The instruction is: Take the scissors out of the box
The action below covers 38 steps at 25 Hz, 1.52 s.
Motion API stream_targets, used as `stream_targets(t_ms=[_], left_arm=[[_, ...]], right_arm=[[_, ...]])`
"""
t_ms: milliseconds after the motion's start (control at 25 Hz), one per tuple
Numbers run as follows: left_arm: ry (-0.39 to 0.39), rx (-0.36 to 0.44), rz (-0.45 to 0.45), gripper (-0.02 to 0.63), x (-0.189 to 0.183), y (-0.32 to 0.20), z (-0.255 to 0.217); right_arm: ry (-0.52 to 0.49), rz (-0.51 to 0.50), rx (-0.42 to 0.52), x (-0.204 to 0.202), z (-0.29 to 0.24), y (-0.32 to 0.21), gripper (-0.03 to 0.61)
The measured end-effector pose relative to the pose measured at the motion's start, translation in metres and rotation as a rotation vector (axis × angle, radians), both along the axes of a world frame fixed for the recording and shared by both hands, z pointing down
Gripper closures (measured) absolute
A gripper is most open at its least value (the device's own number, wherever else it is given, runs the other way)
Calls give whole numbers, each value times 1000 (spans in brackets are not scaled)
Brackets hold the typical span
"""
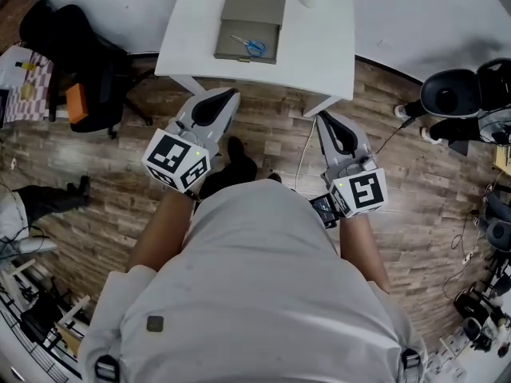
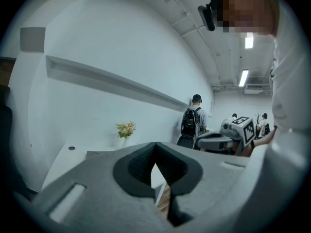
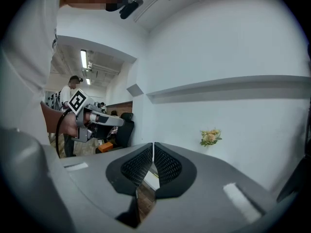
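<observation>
White table (image 1: 335, 46) stood far ahead, the scissors (image 1: 251, 47) apparently lying in the open box (image 1: 251, 10) on it. Both pressed together and empty, the left gripper (image 1: 226, 96) and right gripper (image 1: 326, 120) hung well short; arriving unopened, they could shove the scissors or box.

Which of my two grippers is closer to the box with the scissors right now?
The left gripper: its tip is at the table edge just below the box, while the right gripper sits farther off to the side.
</observation>
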<state>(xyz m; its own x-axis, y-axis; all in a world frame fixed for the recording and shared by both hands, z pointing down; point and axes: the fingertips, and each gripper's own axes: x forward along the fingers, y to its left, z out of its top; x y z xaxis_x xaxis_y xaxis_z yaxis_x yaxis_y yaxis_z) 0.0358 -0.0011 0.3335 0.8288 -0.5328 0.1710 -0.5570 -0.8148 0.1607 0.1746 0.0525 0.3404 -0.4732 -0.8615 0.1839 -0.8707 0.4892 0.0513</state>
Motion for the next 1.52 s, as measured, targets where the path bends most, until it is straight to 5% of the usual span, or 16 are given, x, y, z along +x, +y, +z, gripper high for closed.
stream_targets(t_ms=[840, 1520], left_arm=[[38, -5, 40, 609, -92, -151, 1], [-14, -64, -38, 609, -81, -218, 23]], right_arm=[[59, -59, -64, -126, 18, -156, 555], [83, -197, -149, -120, 47, -253, 540]])
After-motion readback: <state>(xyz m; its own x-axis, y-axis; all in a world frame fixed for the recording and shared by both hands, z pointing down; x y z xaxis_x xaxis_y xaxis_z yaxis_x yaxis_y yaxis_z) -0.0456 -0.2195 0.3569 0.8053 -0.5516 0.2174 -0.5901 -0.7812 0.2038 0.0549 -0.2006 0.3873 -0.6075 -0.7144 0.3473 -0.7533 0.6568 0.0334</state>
